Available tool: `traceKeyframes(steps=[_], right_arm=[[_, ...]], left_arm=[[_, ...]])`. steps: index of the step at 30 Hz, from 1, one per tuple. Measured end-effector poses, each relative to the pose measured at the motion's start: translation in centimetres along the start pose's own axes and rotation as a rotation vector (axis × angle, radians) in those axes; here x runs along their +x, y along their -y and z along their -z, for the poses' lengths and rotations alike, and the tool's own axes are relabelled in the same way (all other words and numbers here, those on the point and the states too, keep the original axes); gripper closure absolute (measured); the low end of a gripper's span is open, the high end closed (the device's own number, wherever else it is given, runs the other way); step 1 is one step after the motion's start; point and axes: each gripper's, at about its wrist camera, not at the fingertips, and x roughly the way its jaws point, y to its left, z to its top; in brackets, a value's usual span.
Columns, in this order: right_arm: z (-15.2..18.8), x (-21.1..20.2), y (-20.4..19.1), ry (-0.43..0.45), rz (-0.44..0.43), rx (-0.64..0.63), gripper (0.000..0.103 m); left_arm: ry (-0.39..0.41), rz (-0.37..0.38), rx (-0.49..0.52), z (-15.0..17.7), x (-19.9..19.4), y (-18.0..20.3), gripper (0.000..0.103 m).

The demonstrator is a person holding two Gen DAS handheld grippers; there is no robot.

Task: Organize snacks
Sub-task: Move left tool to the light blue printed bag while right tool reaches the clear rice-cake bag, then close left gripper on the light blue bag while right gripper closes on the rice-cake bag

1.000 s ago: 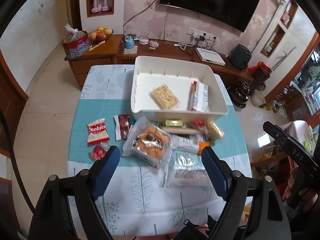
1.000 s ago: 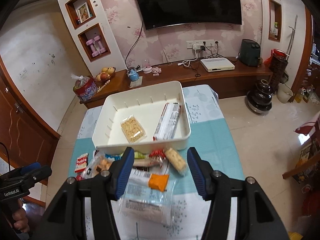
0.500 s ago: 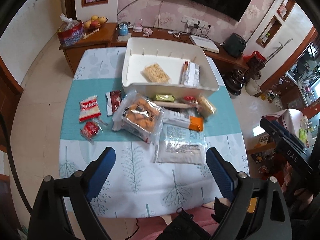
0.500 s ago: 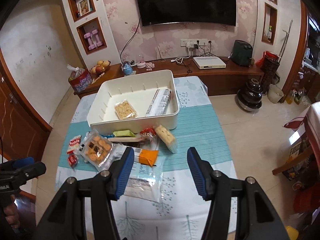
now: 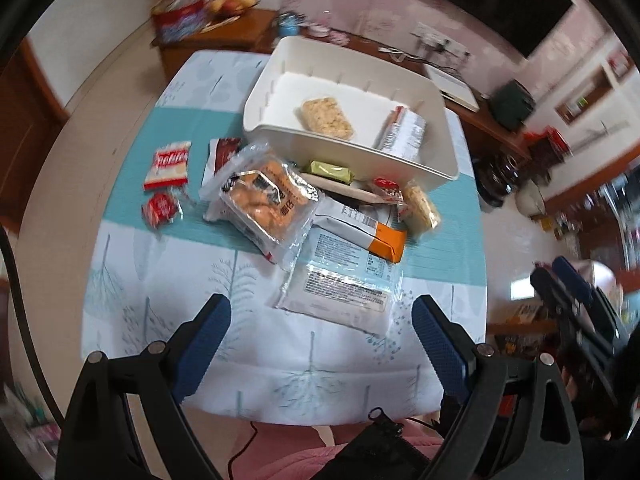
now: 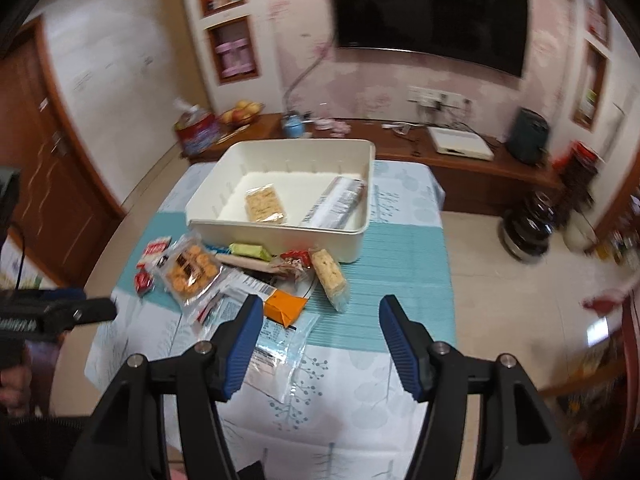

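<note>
- Snacks [image 5: 304, 216] heaped ahead of both fingers, before the box [image 6: 280, 236] on the table [image 5: 256, 344].
- Left gripper [image 5: 322, 334], right gripper [image 6: 322, 330]: spread wide, empty.
- Probably light, crinkly, slippery, crushable; best pinched by wrapper edges.

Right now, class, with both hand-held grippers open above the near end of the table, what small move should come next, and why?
Probably lower the right hand-held gripper forward toward the rice-cracker bar near the white bin. Its jaws stand open and empty, the bar lies at the pile's right edge with nothing on top of it, and the bin holds only two packets, so there is room.
</note>
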Motion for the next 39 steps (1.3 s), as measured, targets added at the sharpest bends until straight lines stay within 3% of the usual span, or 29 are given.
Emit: traceKeyframes(steps=[10,18,28,39], right_arm=[[-0.3,2.5,1.3,-0.038,-0.149,-0.282,0.042],[0.1,5.6,3.0,-0.059,-0.207,-0.407,0.042],[0.9,10.4,3.7,-0.062,-0.281,-0.471,0.042],[1.8,15.9,3.6,-0.061,-0.331,-0.515,0.042]], left_arm=[[-0.02,-0.053,-0.218,1.1,4.0,2.6,0.012],[-0.051,-0.067,-0.46,2.0,8.2,2.4,0.012],[-0.112,-0.099,-0.666,2.4,14.3,1.2,0.012],[-0.096,-0.104,-0.79,2.6,19.3,-0.3,0.012]])
